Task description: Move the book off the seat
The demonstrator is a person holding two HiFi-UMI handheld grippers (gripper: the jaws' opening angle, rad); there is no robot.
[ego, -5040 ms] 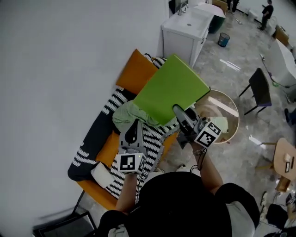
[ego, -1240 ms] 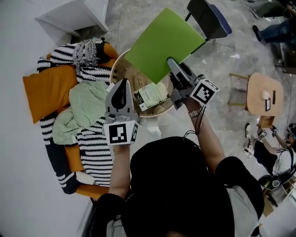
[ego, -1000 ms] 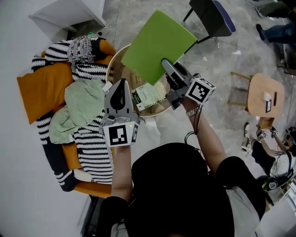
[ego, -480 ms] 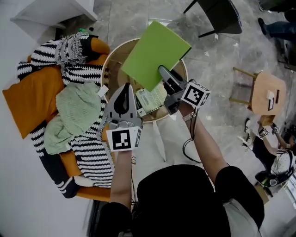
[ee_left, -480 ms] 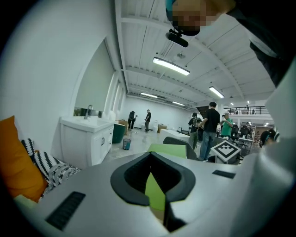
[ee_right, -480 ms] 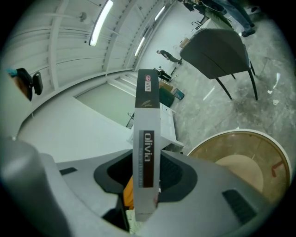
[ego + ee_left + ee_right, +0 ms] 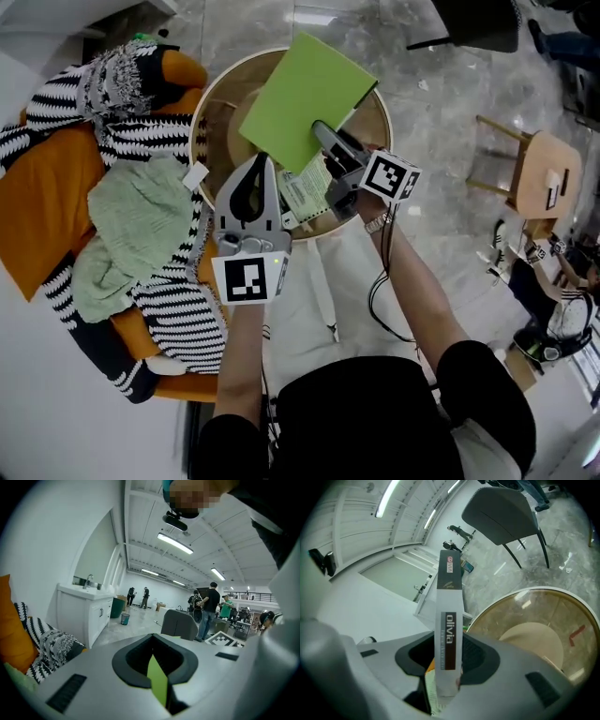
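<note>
The book point(image 7: 305, 98) has a bright green cover and hangs tilted over the round table point(image 7: 217, 98). My right gripper point(image 7: 323, 131) is shut on its lower edge. In the right gripper view the white spine of the book point(image 7: 449, 616) stands upright between the jaws of the right gripper point(image 7: 447, 667). My left gripper point(image 7: 259, 164) hovers just left of the book's near corner with its jaws together and nothing held. In the left gripper view a green sliver shows through the gap of the left gripper point(image 7: 154, 658). The orange seat point(image 7: 28, 206) lies to the left.
A striped blanket point(image 7: 178, 309) and a pale green cloth point(image 7: 131, 225) cover the seat. A printed leaflet point(image 7: 305, 192) lies on the round table point(image 7: 543, 616). A dark chair point(image 7: 478, 19) and a small wooden stool point(image 7: 539, 173) stand on the floor to the right. A white cabinet point(image 7: 86, 611) stands beyond.
Both grippers have come down toward the round table. The green book has sunk with the right gripper and now hangs low over the tabletop. Before that it was over the seat.
</note>
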